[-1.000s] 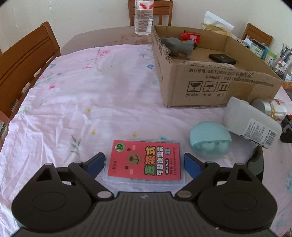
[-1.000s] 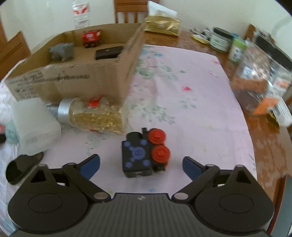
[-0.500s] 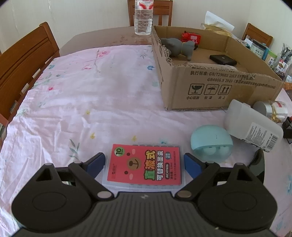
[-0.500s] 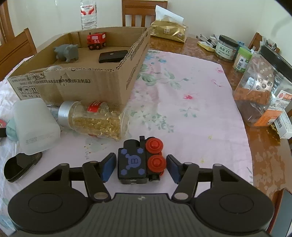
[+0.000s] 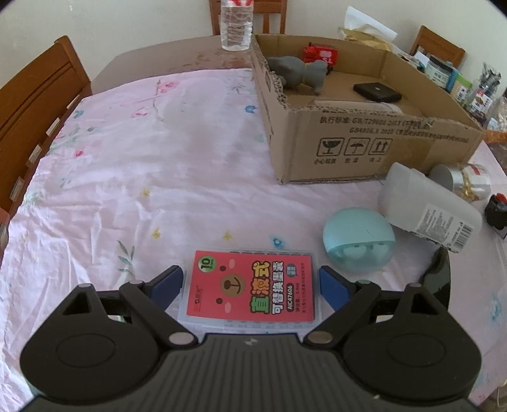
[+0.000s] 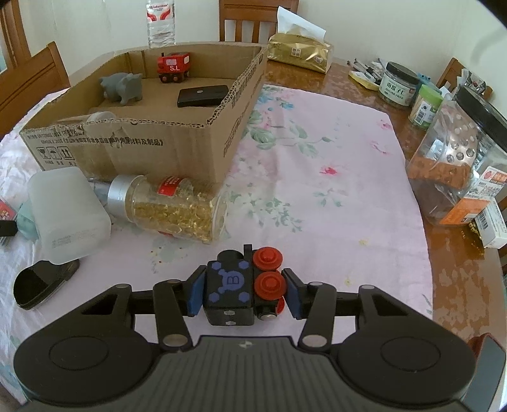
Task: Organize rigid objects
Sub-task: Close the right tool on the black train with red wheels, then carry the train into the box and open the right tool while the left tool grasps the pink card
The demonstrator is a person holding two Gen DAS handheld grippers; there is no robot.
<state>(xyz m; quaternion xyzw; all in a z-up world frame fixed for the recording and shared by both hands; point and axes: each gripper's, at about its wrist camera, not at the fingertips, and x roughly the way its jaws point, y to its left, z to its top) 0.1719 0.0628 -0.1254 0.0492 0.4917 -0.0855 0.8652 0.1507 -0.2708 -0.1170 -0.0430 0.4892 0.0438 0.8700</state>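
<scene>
My right gripper point(image 6: 243, 293) is shut on a black toy train point(image 6: 236, 290) with red wheels, its blue pads pressing both sides, low over the pink cloth. My left gripper point(image 5: 250, 285) stands open around a flat clear case with a red label point(image 5: 252, 290); small gaps show between its pads and the case. The cardboard box point(image 6: 142, 144) point(image 5: 364, 152) behind holds a grey toy animal point(image 6: 122, 86), a red toy train point(image 6: 173, 67) and a black flat box point(image 6: 202, 95).
A jar of golden capsules point(image 6: 171, 207), a white plastic bottle point(image 6: 65, 212) point(image 5: 434, 206), a teal round case point(image 5: 359, 242) and a black glossy object point(image 6: 39, 283) lie before the box. Jars and packets point(image 6: 443, 158) crowd the right table edge. A water bottle point(image 5: 236, 25) and wooden chairs point(image 5: 35, 101) stand behind.
My right gripper closed from wide open onto the black toy train. The left gripper stayed open around the red-labelled case.
</scene>
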